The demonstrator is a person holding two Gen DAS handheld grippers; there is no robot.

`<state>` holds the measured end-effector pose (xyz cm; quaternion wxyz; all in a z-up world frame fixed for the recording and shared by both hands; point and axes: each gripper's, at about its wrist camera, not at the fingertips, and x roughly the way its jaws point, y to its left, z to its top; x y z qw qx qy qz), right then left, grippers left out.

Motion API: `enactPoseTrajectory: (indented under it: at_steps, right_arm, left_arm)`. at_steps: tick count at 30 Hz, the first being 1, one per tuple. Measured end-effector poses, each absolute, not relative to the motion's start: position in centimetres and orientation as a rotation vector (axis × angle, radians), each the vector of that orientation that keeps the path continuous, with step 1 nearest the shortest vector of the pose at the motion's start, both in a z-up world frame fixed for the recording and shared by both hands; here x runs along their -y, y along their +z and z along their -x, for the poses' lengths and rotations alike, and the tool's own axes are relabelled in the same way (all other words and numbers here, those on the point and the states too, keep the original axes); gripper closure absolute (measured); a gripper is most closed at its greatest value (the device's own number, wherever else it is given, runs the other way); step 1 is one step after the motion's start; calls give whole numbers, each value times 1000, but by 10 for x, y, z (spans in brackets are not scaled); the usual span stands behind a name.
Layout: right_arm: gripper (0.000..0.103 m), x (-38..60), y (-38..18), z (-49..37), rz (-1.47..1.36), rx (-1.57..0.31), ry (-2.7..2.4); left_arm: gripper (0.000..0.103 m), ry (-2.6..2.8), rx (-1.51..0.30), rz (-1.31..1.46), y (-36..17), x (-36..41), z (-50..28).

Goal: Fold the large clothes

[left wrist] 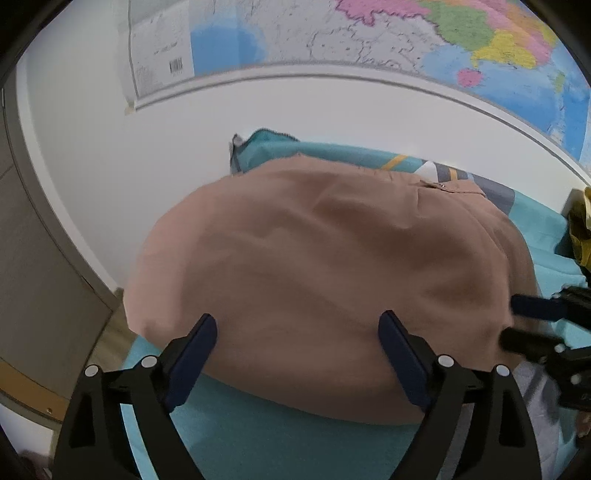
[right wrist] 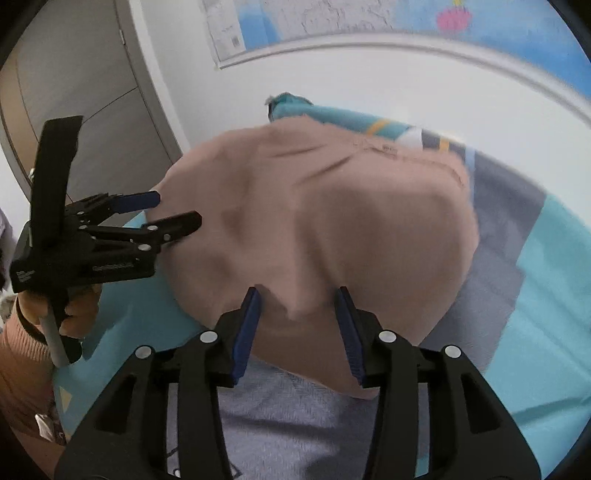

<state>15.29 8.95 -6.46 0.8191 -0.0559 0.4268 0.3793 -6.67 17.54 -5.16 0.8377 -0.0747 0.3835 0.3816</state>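
A tan garment lies bunched into a broad mound on the teal bed sheet. In the left wrist view my left gripper stands wide open over its near edge, the cloth lying under and between the fingers without being pinched. The right wrist view shows the same garment. There my right gripper is partly open, with a small ridge of its near edge between the pads, which do not press on it. My left gripper shows open at the garment's left edge, held by a hand. My right gripper appears at the right edge.
A white wall with a coloured map runs behind the bed. A grey door or cabinet stands at the left. A grey patterned patch of bedding lies near me, and a yellow object sits at the far right.
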Motion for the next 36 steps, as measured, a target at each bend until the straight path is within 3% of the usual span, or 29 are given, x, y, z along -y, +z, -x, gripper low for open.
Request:
enactPoseTrajectory:
  at_steps: [1,3,4,13,17,36]
  right_arm:
    - [59,-88,-65,-153,110,-906,809]
    - [40,-86,-63,-151,97,-913,800]
    - [38,-83,-60,-148,90,-906,788]
    - [37,-70,-42,-120,105,-819,779]
    - [8,-66,-37,-106,72,-772,779]
    - [6,-49,-23,-64,99,-703,786]
  left_arm:
    - [15,816,-814,163,-53,-176,68]
    - [15,823,-815,175,-53,-176,70]
    - [14,831,-813,189,-52,-176,73]
    - [12,834,-750,202,-41,-148,89]
    - [7,839,-714,178,-37,-125,92]
    - [7,919,-624,119,-21,-68,109]
